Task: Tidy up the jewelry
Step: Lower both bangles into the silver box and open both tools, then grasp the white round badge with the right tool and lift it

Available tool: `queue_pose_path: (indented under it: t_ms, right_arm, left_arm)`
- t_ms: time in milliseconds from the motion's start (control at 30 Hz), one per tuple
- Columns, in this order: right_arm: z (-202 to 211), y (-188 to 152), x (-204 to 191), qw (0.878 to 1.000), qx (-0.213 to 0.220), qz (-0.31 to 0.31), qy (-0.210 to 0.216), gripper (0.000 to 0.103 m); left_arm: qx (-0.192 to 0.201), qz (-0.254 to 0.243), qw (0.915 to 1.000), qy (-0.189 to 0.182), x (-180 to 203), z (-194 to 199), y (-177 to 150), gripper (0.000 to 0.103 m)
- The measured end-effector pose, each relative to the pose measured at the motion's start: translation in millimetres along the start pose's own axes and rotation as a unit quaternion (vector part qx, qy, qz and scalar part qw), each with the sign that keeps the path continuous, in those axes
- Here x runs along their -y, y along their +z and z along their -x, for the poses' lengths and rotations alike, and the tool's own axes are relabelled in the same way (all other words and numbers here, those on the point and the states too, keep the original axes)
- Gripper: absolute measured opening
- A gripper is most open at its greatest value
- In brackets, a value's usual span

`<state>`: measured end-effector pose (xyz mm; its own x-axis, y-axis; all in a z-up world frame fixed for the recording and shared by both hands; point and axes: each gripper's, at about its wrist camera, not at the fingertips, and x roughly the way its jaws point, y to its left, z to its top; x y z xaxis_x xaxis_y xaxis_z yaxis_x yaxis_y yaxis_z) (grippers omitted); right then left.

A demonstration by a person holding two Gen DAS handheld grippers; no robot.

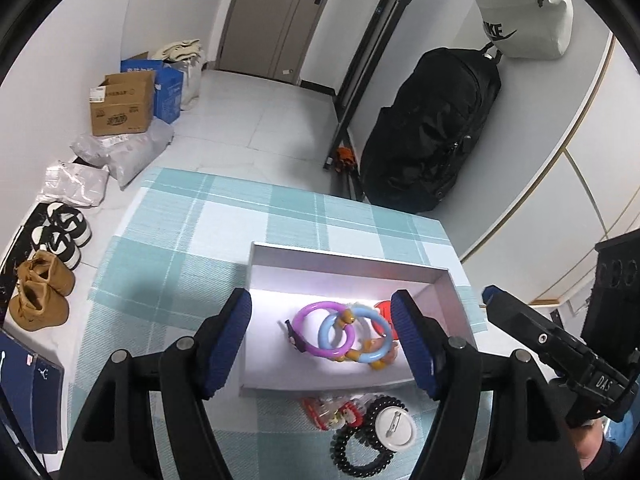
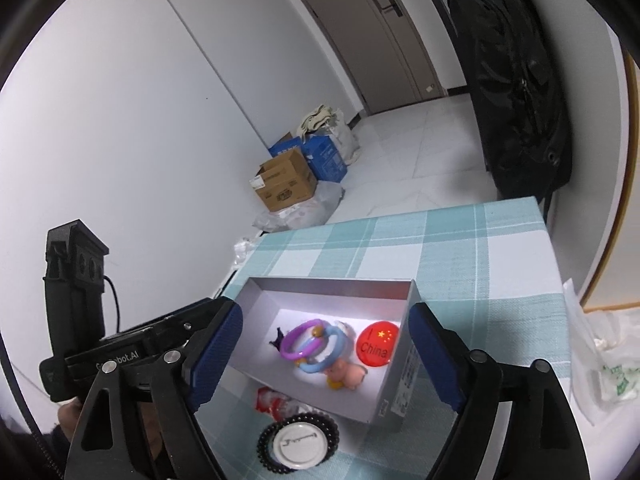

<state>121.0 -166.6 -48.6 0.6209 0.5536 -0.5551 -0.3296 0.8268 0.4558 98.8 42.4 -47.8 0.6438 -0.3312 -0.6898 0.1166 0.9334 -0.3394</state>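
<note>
Two grippers, left gripper (image 1: 322, 344) and right gripper (image 2: 326, 354), hover with fingers spread and empty; bracelets (image 1: 342, 334) lie inside the white box (image 1: 344, 258) on the bench (image 1: 180, 232), between the fingers

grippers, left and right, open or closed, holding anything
Left gripper: jaws open, holding nothing, above the white box.
Right gripper: jaws open, holding nothing, also above the box.
</note>
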Motion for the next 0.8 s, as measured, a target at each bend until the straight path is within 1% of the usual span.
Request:
queue_pose_path:
  t_ms: [133, 300, 500, 633, 700, 800]
  right_arm:
    - [4.9, -6.5, -2.6, 1.0, 0.003, 0.002, -0.012, 0.088]
    - [13.9, -12.1, -7.5, 1.0, 0.01, 0.012, -0.02, 0.091]
    - [26.9, -21.4, -15.6, 0.999, 0.016, 0.023, -0.024, 0.095]
    - [28.7, -30.3, -19.4, 0.999, 0.0, 0.032, -0.025, 0.095]
    - [27.1, -35.7, -21.0, 0.999, -0.014, 0.035, -0.022, 0.095]
    - [21.7, -45.2, -24.6, 0.998, -0.041, 0.044, -0.018, 0.095]
  left_arm:
    - [0.01, -0.003, 0.9998, 0.019, -0.6, 5.7, -5.1, 0.068]
    - [0.015, -0.019, 0.9993, 0.03, 2.5, 15.9, -14.5, 0.068]
    - [0.014, -0.027, 0.999, 0.032, 7.4, 25.7, -28.1, 0.068]
    - [-0.003, -0.04, 0.9987, 0.033, 11.3, 25.9, -39.0, 0.068]
    - [-0.017, -0.038, 0.9986, 0.032, 10.4, 25.6, -42.4, 0.069]
    - [-0.028, -0.035, 0.9984, 0.035, 8.8, 26.4, -46.9, 0.069]
